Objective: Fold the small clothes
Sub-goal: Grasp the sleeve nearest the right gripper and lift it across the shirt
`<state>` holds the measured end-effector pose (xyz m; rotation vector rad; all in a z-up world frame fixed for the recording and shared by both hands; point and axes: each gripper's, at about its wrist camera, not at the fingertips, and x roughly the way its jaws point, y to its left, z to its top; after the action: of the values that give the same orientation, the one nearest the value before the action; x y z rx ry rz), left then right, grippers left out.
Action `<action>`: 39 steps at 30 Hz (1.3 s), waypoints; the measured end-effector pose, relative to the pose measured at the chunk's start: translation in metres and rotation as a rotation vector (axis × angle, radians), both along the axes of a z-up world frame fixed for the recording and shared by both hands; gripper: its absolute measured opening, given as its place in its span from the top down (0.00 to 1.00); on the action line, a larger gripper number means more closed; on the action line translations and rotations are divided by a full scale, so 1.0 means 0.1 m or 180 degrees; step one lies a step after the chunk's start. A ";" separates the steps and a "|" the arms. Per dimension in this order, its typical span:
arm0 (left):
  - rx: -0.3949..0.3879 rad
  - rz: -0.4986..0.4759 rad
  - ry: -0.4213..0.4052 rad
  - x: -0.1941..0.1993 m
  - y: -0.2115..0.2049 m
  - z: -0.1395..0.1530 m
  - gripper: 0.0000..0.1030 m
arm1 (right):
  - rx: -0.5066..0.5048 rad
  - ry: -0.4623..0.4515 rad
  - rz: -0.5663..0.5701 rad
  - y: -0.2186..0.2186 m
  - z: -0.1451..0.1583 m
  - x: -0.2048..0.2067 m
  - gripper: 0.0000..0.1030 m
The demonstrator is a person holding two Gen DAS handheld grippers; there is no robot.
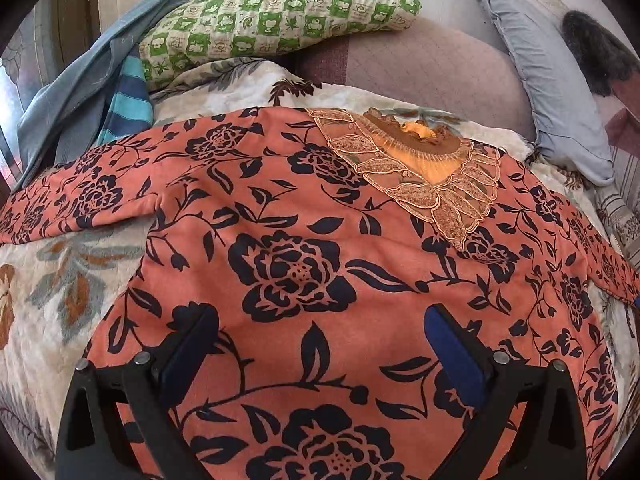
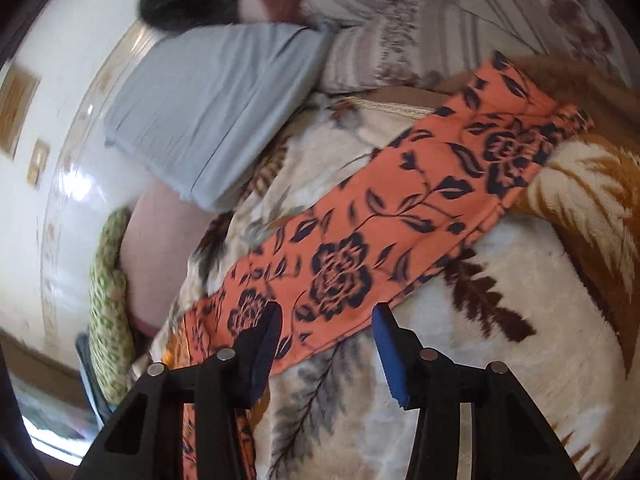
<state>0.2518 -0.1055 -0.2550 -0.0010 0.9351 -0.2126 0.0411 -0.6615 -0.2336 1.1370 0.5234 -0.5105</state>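
Orange floral top lies flat (sleeves spread) on blanket.

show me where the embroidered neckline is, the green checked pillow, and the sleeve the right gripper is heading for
embroidered neckline (image 1: 420, 168): left wrist view, on the lace trim below the collar opening.
green checked pillow (image 1: 276, 16): left wrist view, middle of its top face.
sleeve (image 2: 400, 216): right wrist view, mid-length of the orange floral fabric.

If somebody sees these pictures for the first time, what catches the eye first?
The orange garment with dark flowers fills the middle, spread flat on the pale floral blanket. Its lace collar lies at the far side. Behind it, a green checked pillow rests at the head of the bed.
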 end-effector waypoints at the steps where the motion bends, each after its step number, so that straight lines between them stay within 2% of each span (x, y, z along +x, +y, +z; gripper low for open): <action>1: -0.0025 -0.0013 0.0039 0.01 0.00 -0.03 0.01 | 0.0135 -0.0064 -0.0165 -0.11 -0.08 -0.09 0.52; 3: 0.0019 0.0001 0.0073 0.04 0.01 -0.10 0.01 | 0.0395 -0.0154 -0.0431 -0.28 -0.24 -0.23 0.53; 5: 0.0152 0.0024 0.0122 0.09 -0.03 -0.19 0.01 | 0.0521 -0.0227 -0.0591 -0.42 -0.35 -0.29 0.53; 8: 0.0391 -0.0005 0.0071 0.08 -0.13 -0.25 0.00 | 0.0514 -0.0174 -0.0665 -0.59 -0.39 -0.23 0.60; 11: 0.0376 -0.0014 0.0101 0.10 -0.12 -0.25 0.00 | 0.0440 -0.0144 -0.0786 -0.76 -0.39 -0.16 0.62; 14: 0.0397 -0.0005 0.0096 0.11 -0.12 -0.27 0.00 | 0.0367 -0.0035 -0.0824 -0.87 -0.43 -0.09 0.72; 15: 0.0428 -0.0003 0.0086 0.11 -0.13 -0.27 0.00 | 0.0321 0.0046 -0.0831 -0.89 -0.41 -0.06 0.83; 16: 0.0443 -0.0003 0.0081 0.10 -0.13 -0.27 0.00 | 0.0263 0.0126 -0.0814 -0.89 -0.40 -0.02 0.89; 19: 0.0411 -0.0001 0.0091 0.11 -0.13 -0.27 0.00 | -0.0054 0.0212 -0.0819 -0.75 -0.20 -0.01 0.92; 21: 0.0418 -0.0010 0.0099 0.09 -0.13 -0.27 0.00 | -0.0391 0.0274 -0.0705 -0.60 0.05 0.05 0.92; 22: 0.0420 -0.0021 0.0108 0.09 -0.12 -0.26 0.00 | -0.0455 0.0262 -0.0627 -0.54 0.14 0.10 0.93; 23: 0.0415 -0.0048 0.0126 0.08 -0.11 -0.25 0.00 | -0.0426 0.0157 -0.0545 -0.49 0.22 0.13 0.94; 26: 0.0298 -0.0068 0.0178 0.08 -0.05 -0.19 0.00 | -0.0195 -0.0415 -0.0354 -0.32 0.49 0.19 0.94; 27: 0.0205 -0.0028 0.0147 0.08 -0.01 -0.14 0.00 | -0.0186 -0.0530 -0.0247 -0.23 0.60 0.26 0.94; 29: 0.0044 0.0111 -0.0001 0.05 0.12 0.02 0.00 | -0.0348 -0.0559 0.0069 0.07 0.89 0.48 0.94; 33: -0.0065 0.0478 -0.0432 0.01 0.47 0.36 0.00 | -0.0649 -0.0580 0.0894 1.02 1.34 1.06 0.94; 36: 0.0077 0.0801 -0.0724 -0.03 0.76 0.52 0.00 | -0.0775 -0.0594 0.1512 1.91 1.43 1.50 0.94; 39: 0.0233 0.1076 -0.0847 -0.01 1.04 0.59 0.00 | -0.0736 -0.0582 0.2031 2.80 1.30 1.90 0.94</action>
<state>0.2511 -0.0013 -0.1958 -0.0617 0.6640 0.1329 0.2307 -0.3811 -0.1039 0.7300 0.6135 0.0866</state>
